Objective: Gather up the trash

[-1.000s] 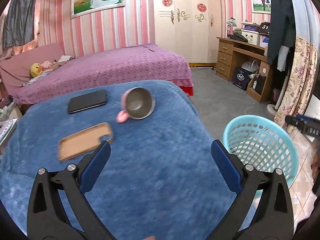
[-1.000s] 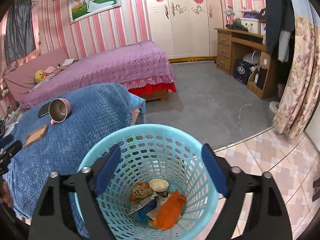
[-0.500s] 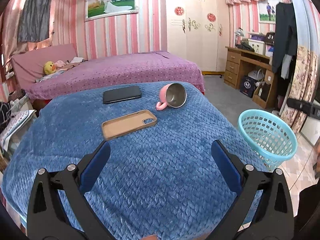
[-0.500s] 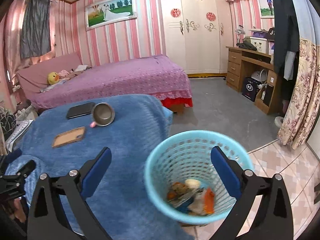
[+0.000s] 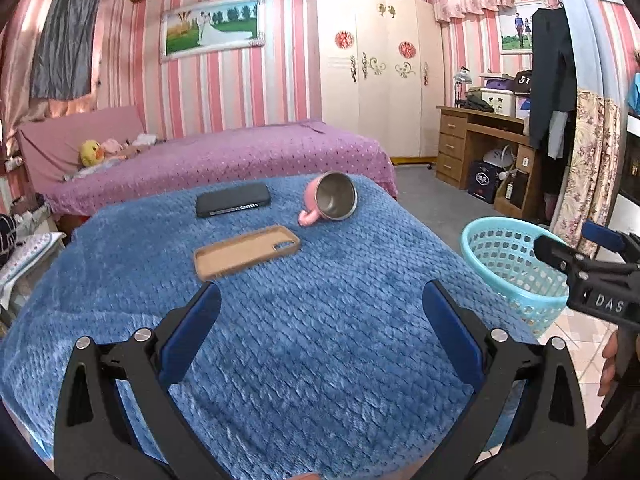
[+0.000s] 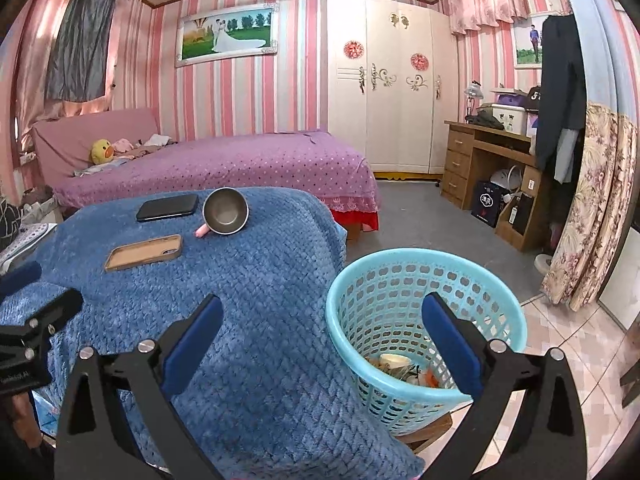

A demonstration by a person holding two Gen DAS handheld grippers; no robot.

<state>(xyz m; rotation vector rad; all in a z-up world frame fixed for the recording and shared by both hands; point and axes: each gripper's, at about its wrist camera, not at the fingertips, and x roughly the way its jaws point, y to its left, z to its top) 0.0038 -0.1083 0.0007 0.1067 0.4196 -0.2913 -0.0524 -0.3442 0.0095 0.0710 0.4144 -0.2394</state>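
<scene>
Right gripper [image 6: 320, 334]: your jaws are spread wide with nothing between the pads; they have just been opening. It hangs over the table edge and the basket rim.
Left gripper [image 5: 320, 332]: your jaws are spread wide too, holding nothing, above the near part of the blanket.
Basket [image 6: 404, 264]: pale blue, latticed, on the floor just beside the table's right edge, seemingly on a low wooden stand.
Trash [image 6: 404, 368]: it lies in the bottom of the basket, a pale round lid or cup, crumpled wrappers and an orange scrap.
Blanket [image 5: 320, 300]: blue, quilted, covering the table; no trash shows on it.
Case [image 5: 246, 252]: tan phone case, flat, mid-table.
Phone [image 5: 233, 199]: dark, flat, beyond the case.
Mug [image 5: 330, 201]: pink, steel-lined, tipped on its side, right of the phone, mouth toward you.
Bed [image 6: 224, 164]: purple cover, behind the table.
</scene>
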